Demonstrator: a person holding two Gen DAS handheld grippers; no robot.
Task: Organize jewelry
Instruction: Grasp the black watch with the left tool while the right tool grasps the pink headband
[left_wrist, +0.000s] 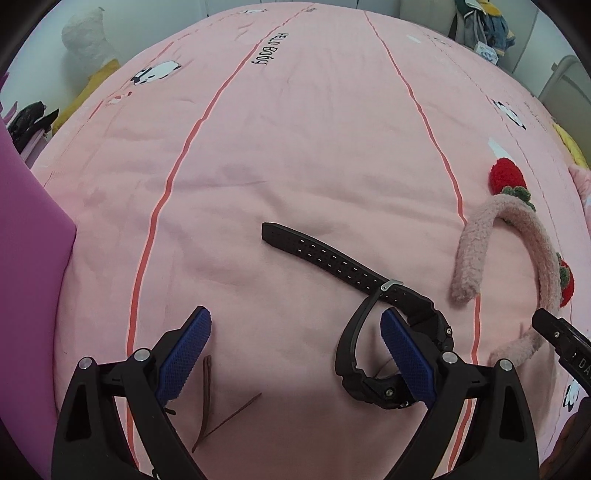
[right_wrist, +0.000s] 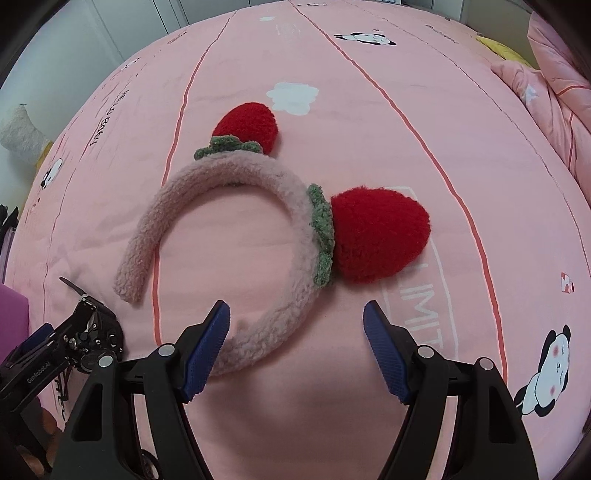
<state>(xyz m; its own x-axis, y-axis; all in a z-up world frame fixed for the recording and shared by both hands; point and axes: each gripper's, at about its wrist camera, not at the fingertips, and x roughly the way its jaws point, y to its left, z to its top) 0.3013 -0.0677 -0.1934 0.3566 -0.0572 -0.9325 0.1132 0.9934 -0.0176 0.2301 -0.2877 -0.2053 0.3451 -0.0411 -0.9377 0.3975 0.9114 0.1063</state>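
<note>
A black wristwatch (left_wrist: 332, 258) lies on the pink bedspread (left_wrist: 295, 147), its strap stretched up-left and its case beside my left gripper's right finger. My left gripper (left_wrist: 295, 325) is open and empty; the watch case sits partly behind that finger. A fluffy pink headband (right_wrist: 295, 236) with two red strawberry pom-poms (right_wrist: 380, 232) lies in the right wrist view; it also shows in the left wrist view (left_wrist: 476, 251). My right gripper (right_wrist: 295, 314) is open, its left finger over the headband's near end. The watch shows at left in the right wrist view (right_wrist: 96, 328).
A purple box (left_wrist: 29, 236) stands at the left edge. A thin brown strap (left_wrist: 207, 391) lies on the bedspread under my left gripper. A white and yellow plush toy (left_wrist: 88, 48) sits beyond the bed's far left. Pink bedding (right_wrist: 554, 92) is bunched at the right.
</note>
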